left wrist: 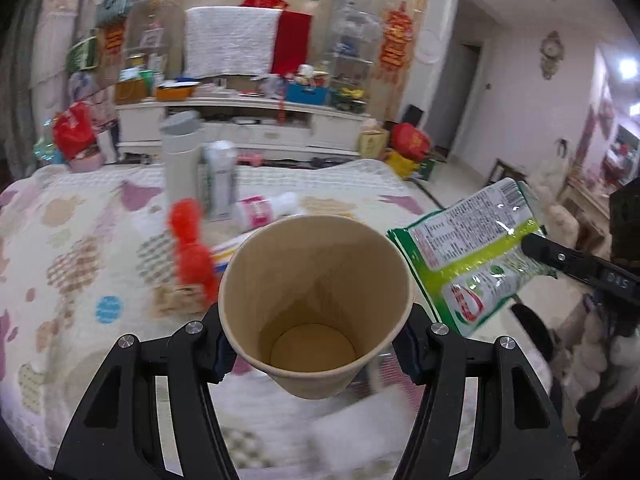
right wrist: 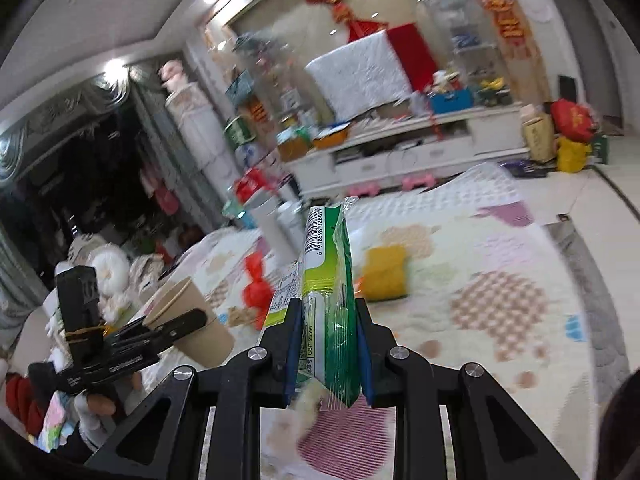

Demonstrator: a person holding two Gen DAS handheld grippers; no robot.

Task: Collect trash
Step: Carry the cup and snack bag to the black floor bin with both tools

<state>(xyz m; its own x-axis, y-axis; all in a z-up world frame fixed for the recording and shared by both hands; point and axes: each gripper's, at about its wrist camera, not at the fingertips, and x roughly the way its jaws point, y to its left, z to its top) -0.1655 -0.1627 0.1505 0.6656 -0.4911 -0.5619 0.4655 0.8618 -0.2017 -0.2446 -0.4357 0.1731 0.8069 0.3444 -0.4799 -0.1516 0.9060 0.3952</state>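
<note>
Quilted table (left wrist: pixel 80 240) edge near; left hand-held gripper (left wrist: pixel 316 344) clamps paper cup (left wrist: pixel 316 300).

Quilted bed (left wrist: pixel 72 248) (red wrapper (left wrist: pixel 191 256), bottles (left wrist: pixel 219 178))

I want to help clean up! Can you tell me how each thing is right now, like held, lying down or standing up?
Paper cup: empty, held upright.
Left gripper: shut on the cup.
Green snack bag: held on edge, off the table.
Right gripper: shut on the bag.
Red wrapper: lying on the table.
White tube: standing upright.
Pink bottle: lying on its side.
</note>
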